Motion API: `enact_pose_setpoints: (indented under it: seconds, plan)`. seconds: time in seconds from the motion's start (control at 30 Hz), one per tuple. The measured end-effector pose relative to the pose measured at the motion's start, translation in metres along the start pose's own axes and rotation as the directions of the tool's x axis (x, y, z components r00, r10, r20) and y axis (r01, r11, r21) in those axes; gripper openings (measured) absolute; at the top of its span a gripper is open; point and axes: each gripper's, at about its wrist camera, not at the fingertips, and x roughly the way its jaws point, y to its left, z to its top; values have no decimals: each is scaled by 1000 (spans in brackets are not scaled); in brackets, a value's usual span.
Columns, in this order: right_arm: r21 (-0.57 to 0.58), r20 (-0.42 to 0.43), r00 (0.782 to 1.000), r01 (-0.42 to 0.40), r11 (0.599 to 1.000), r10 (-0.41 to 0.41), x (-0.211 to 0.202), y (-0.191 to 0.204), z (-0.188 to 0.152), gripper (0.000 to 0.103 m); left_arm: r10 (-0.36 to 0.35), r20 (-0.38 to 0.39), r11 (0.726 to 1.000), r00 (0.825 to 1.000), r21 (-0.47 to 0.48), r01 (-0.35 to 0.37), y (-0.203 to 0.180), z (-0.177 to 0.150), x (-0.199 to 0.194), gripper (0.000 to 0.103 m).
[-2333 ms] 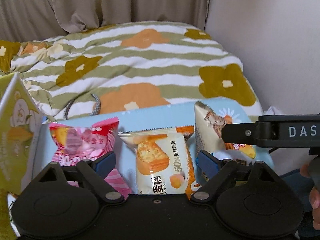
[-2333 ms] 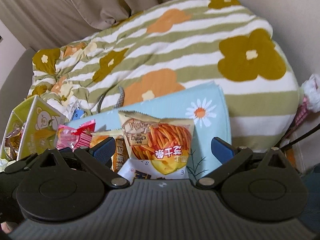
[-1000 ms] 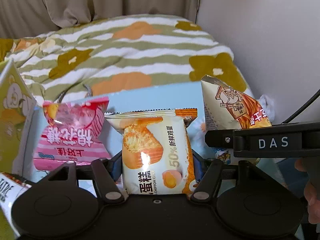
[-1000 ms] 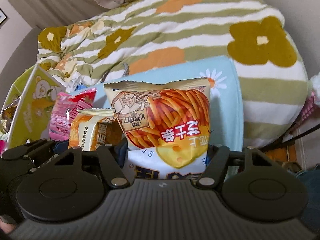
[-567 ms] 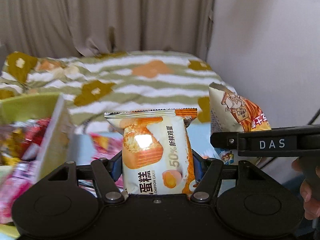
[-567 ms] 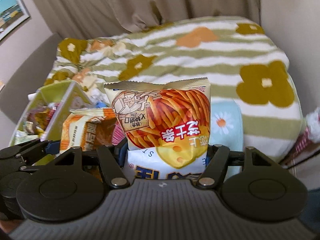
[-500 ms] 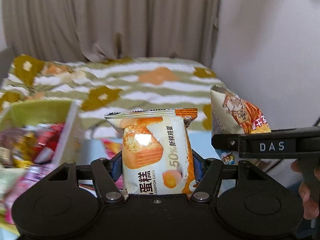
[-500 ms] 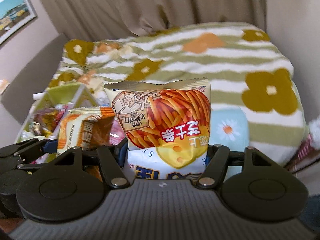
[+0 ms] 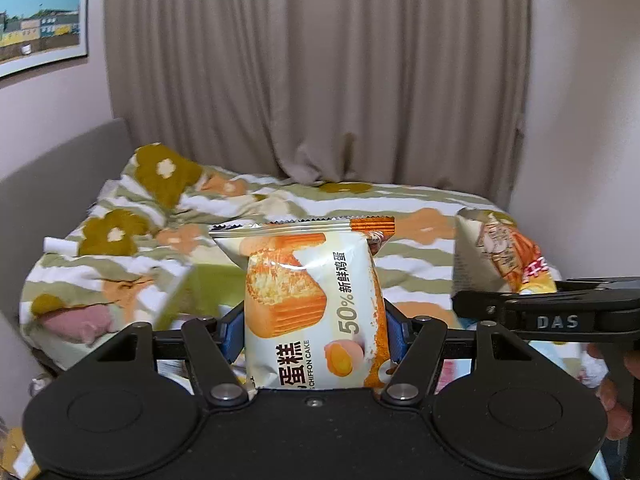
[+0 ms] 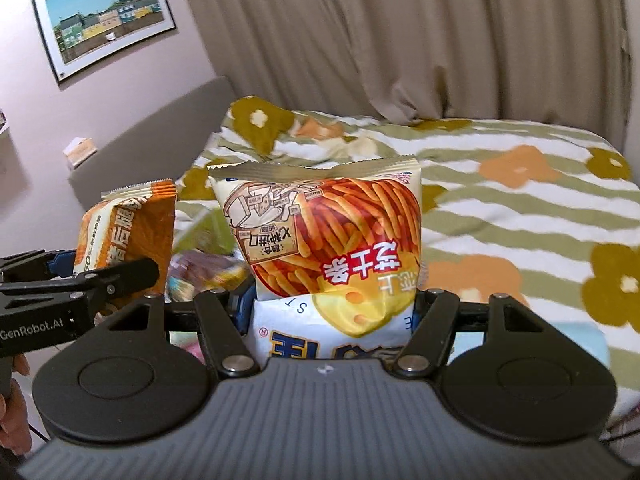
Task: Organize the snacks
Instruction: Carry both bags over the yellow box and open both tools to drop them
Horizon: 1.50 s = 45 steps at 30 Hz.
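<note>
A white and orange chiffon cake packet (image 9: 312, 304) stands upright between the blue pads of my left gripper (image 9: 314, 332), which is shut on its lower half. My right gripper (image 10: 332, 312) is shut on a bag of orange stick snacks with a cheese picture (image 10: 332, 240), also upright. The two grippers hang side by side above the bed, the left one's cake packet (image 10: 128, 232) showing at the left of the right wrist view. A green snack box (image 10: 204, 232), blurred, lies below and behind them with several wrapped snacks inside.
A striped floral duvet (image 9: 420, 248) covers the bed, with a light blue cloth (image 10: 580, 340) at its near edge. Beige curtains (image 9: 320, 80) hang behind, a grey headboard (image 10: 160, 136) and a framed picture (image 10: 104, 16) are at the left. A person's hand (image 9: 612, 400) holds the right gripper's handle.
Both grippers closed on their packets and lifted them off the blue cloth. The view rose to the curtain and wall, and the pink packet and snack box dropped out below.
</note>
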Motion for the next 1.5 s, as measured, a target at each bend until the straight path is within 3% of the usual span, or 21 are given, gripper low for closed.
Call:
enact_pose_setpoints:
  seconds: [0.17,0.3,0.6,0.63,0.7,0.73,0.77,1.4,1.47,1.5]
  plan:
    - [-1,-12,1000,-6,1000,6,42,50,16,81,-4,-49,1000,999,4,4,60,14,29,69]
    - [14,-31,999,23,1000,-22,72,73,22,81,-48,-112,999,993,5,48,97,19,63,69]
    - [113,-87,982,176,978,-167,120,89,19,81,-183,-248,980,951,31,196,135,18,151,70]
    - [120,-92,979,191,974,-180,123,89,18,81,-188,-256,979,948,29,202,136,17,157,72]
    - [132,-104,975,210,969,-197,130,90,16,81,-187,-270,979,945,26,201,140,17,168,86]
    - [137,-109,973,217,967,-203,132,91,14,81,-187,-272,979,944,23,201,142,16,170,97]
    - [139,-116,971,223,965,-208,133,91,13,81,-189,-266,979,945,21,202,143,16,169,101]
    - [43,-120,969,223,974,-217,162,109,28,83,-129,-219,992,967,-12,130,160,4,131,101]
    - [35,-119,971,211,977,-206,170,111,28,89,-115,-220,993,969,-16,115,163,2,131,101]
    - [38,-115,974,203,978,-197,173,112,26,103,-111,-222,994,969,-21,110,166,1,132,101]
